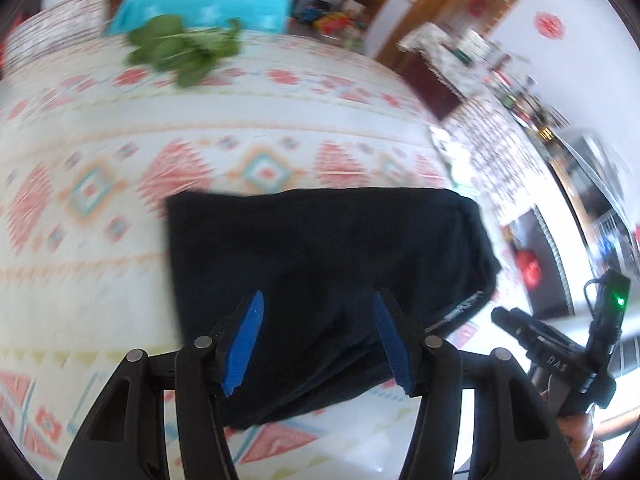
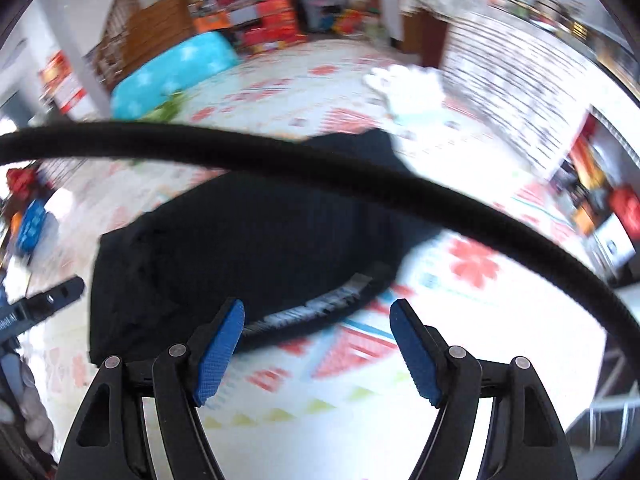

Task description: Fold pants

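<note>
A patterned cloth (image 1: 248, 128) in cream, pink and teal covers the work surface, with a cluttered room behind. Left gripper (image 1: 318, 340): jaws apart, nothing clamped, the black pants (image 1: 320, 248) lying folded on the cloth beneath and beyond them at lower centre. Right gripper (image 2: 318, 350): jaws apart, empty, over bare cloth beside the pants' waistband (image 2: 316, 312). A black cable (image 2: 360, 176) arcs across that view. Green leaves (image 1: 180, 48) lie upper left.

Both wrist views downward, blurred, perhaps overlapping.
</note>
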The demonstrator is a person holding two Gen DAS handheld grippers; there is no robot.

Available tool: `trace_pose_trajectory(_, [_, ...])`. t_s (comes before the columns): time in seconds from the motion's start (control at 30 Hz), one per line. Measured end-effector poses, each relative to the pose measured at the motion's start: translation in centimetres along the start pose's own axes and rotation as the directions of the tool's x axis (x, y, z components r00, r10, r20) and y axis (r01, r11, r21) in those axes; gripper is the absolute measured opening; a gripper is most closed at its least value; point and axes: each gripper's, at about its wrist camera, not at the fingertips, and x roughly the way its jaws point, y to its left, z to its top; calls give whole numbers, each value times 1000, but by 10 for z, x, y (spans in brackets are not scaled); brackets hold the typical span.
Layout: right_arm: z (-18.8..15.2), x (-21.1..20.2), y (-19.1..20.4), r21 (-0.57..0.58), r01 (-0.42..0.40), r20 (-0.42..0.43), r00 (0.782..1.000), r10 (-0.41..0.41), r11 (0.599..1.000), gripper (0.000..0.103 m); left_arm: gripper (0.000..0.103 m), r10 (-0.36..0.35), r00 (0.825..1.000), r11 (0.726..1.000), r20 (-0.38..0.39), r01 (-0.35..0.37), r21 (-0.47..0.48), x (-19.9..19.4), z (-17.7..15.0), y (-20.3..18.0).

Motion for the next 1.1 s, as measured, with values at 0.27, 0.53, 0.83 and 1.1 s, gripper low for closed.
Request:
trace_pose_trajectory(0.27, [-1,4,-56,85,-67,7,998,66,994,80,56,-49,997,988,-61,57,140,31,46,-78])
trace_pose_trajectory(0.53, [19,31,-70,54,-239,3,971,239,969,80,56,-11,996,957,-91,37,286,83,86,-164])
trace_pose_trajectory(0.83, [45,67,-79,50,-386,-13,922,387,921,80,56,-10,975,936,-222,87,342,182,108,-222])
trace_pose_trajectory(1.1, [61,82,-98,64,-433,12,901,433,899,80,57,30,961,923,-274,78,376,224,109,-235])
